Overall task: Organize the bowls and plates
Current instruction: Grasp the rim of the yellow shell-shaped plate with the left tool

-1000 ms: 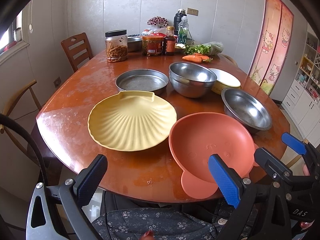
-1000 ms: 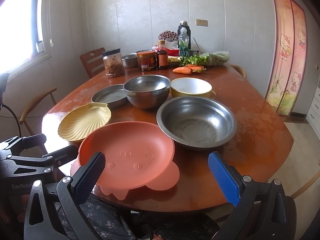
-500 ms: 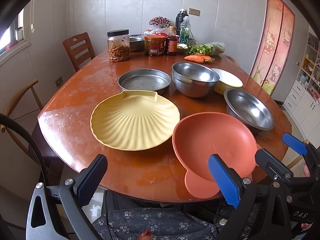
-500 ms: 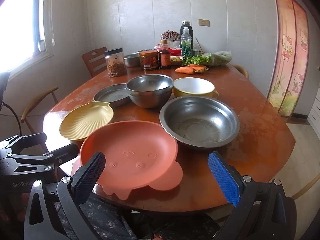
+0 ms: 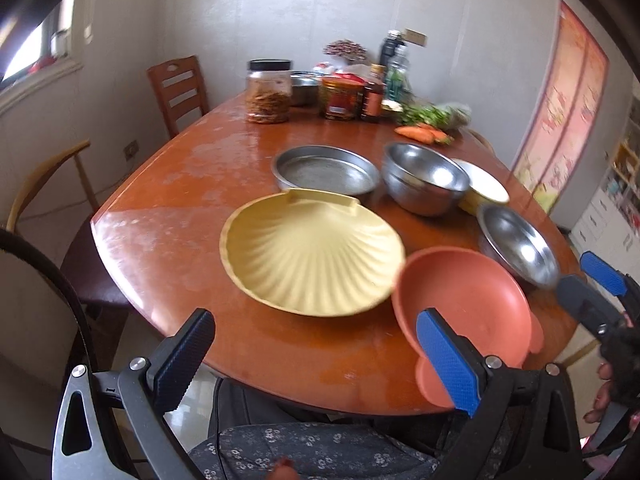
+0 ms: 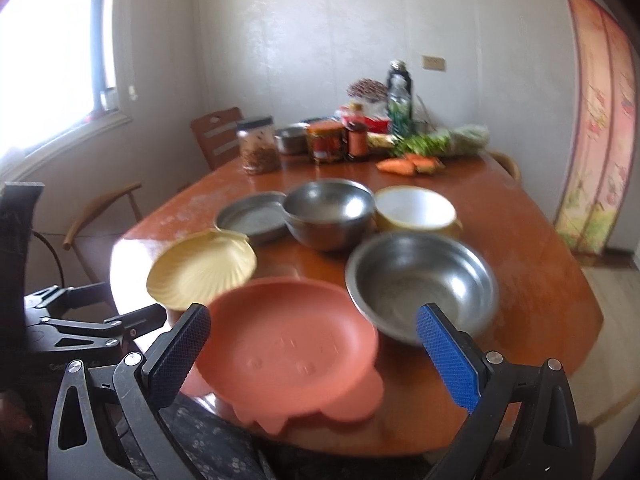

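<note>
Both wide-open, empty grippers, left gripper [image 5: 316, 364] and right gripper [image 6: 314, 354], are hovering near the salmon-pink plastic plate [image 6: 288, 356]; gripping its near rim squarely looks wisest.

A home dining room: a glossy wooden surface [image 5: 168, 216] with wooden chairs [image 5: 178, 90] around it carries jars [image 5: 268, 92], sauce bottles [image 5: 374, 94], carrots [image 5: 422, 133] and greens, beside a cartoon-printed door curtain [image 5: 560, 120] and a window [image 6: 60, 60].

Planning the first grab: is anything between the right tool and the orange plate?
Nothing visible. The right tool is open at the table's near edge, and the orange plate lies directly ahead between its fingers. The yellow shell plate and steel bowl sit beyond.
</note>
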Available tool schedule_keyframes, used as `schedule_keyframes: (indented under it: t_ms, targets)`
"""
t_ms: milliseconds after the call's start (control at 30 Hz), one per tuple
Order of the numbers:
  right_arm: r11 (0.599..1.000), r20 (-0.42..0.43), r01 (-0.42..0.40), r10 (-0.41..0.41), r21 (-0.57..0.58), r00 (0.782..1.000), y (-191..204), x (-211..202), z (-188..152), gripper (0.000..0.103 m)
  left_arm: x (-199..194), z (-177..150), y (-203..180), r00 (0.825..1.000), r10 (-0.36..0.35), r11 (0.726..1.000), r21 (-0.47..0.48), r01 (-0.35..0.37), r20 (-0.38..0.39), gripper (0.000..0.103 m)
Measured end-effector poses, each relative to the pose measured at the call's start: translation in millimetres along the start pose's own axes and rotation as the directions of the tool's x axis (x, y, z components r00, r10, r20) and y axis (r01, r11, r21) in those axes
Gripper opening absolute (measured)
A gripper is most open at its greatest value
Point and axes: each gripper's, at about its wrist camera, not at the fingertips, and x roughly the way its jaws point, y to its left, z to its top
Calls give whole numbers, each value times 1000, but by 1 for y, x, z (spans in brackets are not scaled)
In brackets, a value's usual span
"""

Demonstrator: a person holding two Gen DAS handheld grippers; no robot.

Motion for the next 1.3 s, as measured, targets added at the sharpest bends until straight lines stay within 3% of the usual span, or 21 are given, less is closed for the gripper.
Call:
schedule_keyframes:
  t_ms: [100,200,433,600,633,667,767,833,1000,1167,1300]
  targets:
    - [997,-28,-68,66,-45,997,10,11,19,103,5,6,21,1000,4,999,-46,-5,-13,102]
    - [986,-111,-151,142,-75,984,25,38,36,103,13,14,43,999,21,997,-72,-23,-32,102]
    - [971,-271,-206,168,-121,948,53,109,49,102,42,27,73,996,11,994,-106,-20,-84,101]
    - [969,-323,-211,161,-127,933,66,141,48,91,62,30,73,993,3,997,-76,-12,-122,99]
    - [966,-330,-227,175,-125,928,66,144,49,87,64,30,73,992,-1,997,-74,-8,-125,97]
    - [966,-344,-230,176,-121,922,67,147,48,74,67,31,73,992,-6,998,-68,-3,-128,97]
    - [962,-377,-244,182,-124,908,66,156,47,58,72,35,72,992,-5,999,-54,-2,-128,90]
    - [962,-383,-230,159,-147,910,67,162,45,55,73,37,71,992,-8,999,-49,2,-126,86]
    - [963,-403,-229,157,-139,902,64,172,43,35,79,39,69,988,-48,998,-50,41,-147,67]
    - [963,-398,-232,160,-138,903,65,175,44,25,83,36,68,984,-93,994,-69,83,-153,38]
    - [958,-398,-235,154,-163,904,76,176,45,24,80,34,76,987,-75,995,-79,65,-143,35]
